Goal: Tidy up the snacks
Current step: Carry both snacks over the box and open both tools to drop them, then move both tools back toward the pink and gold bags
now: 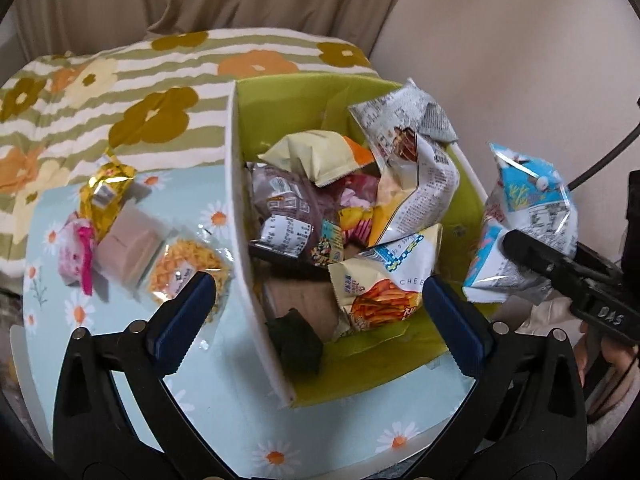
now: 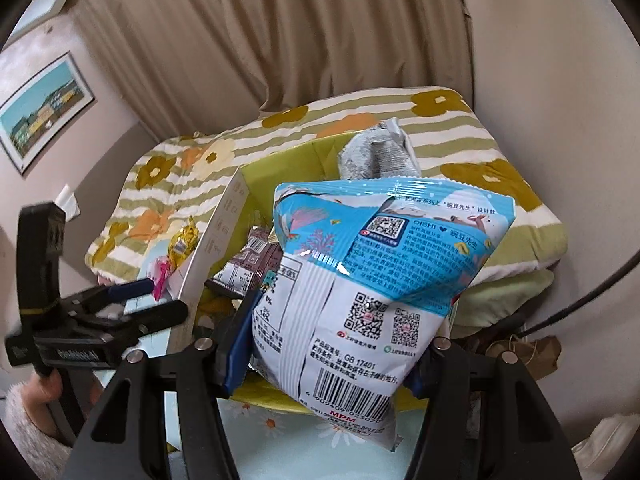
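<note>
A green-lined box (image 1: 280, 100) on the daisy-print table holds several snack bags, among them a cheese-stick bag (image 1: 384, 280) and a grey-white bag (image 1: 404, 132). My left gripper (image 1: 316, 312) is open and empty, its fingers astride the box's white left wall. My right gripper (image 2: 332, 364) is shut on a blue and white chip bag (image 2: 360, 280) and holds it above the box's right side; the bag also shows in the left wrist view (image 1: 524, 224). A gold packet (image 1: 106, 188), a pink packet (image 1: 76, 252), a pale block (image 1: 128, 244) and a yellow snack pack (image 1: 180, 272) lie left of the box.
A flower-striped quilt (image 1: 140, 80) lies behind the table, with a beige curtain (image 2: 260, 40) beyond it. The table's front edge (image 1: 400, 456) is close. A black cable (image 2: 580, 300) runs at the right. A framed picture (image 2: 44, 108) hangs on the left wall.
</note>
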The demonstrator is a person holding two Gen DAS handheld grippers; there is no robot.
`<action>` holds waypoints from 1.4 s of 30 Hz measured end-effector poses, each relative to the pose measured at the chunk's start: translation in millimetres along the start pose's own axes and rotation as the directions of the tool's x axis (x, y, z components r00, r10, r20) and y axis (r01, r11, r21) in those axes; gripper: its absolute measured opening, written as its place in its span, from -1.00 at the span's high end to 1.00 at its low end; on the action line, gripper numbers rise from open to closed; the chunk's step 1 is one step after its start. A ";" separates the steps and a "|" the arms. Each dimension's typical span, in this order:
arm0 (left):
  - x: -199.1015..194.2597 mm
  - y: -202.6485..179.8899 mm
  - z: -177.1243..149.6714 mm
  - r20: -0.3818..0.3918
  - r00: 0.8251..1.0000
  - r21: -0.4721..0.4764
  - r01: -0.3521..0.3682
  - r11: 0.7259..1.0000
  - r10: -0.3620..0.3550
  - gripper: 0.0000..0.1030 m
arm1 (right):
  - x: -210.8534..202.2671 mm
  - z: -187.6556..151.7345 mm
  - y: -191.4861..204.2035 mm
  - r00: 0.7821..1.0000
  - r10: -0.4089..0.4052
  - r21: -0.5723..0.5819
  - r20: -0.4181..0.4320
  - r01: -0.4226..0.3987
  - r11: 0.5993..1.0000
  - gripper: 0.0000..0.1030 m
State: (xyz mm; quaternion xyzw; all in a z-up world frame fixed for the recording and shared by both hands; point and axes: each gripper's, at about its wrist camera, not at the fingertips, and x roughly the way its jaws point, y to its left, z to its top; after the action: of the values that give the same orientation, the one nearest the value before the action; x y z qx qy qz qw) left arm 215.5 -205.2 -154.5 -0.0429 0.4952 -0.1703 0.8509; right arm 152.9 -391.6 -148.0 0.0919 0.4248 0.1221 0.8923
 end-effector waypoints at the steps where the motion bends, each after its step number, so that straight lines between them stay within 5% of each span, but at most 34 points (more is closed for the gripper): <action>1: -3.7 2.8 0.4 0.008 1.000 -0.002 -0.002 1.000 0.002 -0.99 | 2.0 0.0 2.5 1.000 0.013 -0.005 -0.005 -0.013 1.000 -0.09; 7: -18.3 15.9 -0.3 0.051 0.999 -0.022 -0.003 1.000 0.004 -0.99 | 11.2 0.5 8.8 0.999 0.032 -0.018 0.008 -0.032 0.999 -0.14; 8: -19.1 17.1 -0.6 0.054 0.999 -0.024 -0.001 1.000 0.003 -0.99 | 13.0 0.3 8.7 0.999 0.034 -0.019 0.013 -0.034 0.999 -0.37; 9: -20.5 19.0 -0.4 0.054 0.999 -0.024 -0.001 1.000 0.002 -0.99 | 15.6 1.0 8.5 0.999 0.035 -0.020 0.012 -0.035 0.999 -0.81; 10: -22.2 20.7 -0.8 0.055 0.998 -0.023 -0.008 1.000 0.009 -0.99 | 18.0 0.8 7.7 1.000 0.026 -0.019 0.008 -0.025 0.999 -0.98; 17: -36.3 31.4 -6.2 0.082 0.996 -0.033 -0.018 0.999 0.021 -0.99 | -2.3 -4.4 -0.5 0.994 -0.054 0.029 0.092 0.051 0.998 -1.00; 25: -45.6 35.7 -10.8 0.104 0.994 -0.070 -0.023 0.997 0.030 -0.99 | -13.7 -2.1 -0.3 0.997 -0.023 0.042 0.080 0.020 0.999 -1.00; 33: -69.1 44.9 -32.9 0.143 0.983 -0.111 -0.097 0.989 0.113 -0.99 | -20.7 -2.7 17.7 0.996 0.045 -0.030 0.081 -0.043 0.999 -1.00; 42: -107.1 98.5 -56.0 0.184 0.962 -0.234 -0.158 0.959 0.203 -0.99 | -14.3 4.5 61.2 0.991 0.110 -0.117 0.071 -0.101 0.988 -1.00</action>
State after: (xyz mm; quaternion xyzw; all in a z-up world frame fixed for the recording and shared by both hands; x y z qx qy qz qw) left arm 143.5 -71.8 -118.0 -0.1071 0.4216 -0.0311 0.8999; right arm 139.0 -337.8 -118.3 0.0681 0.3768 0.1893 0.9042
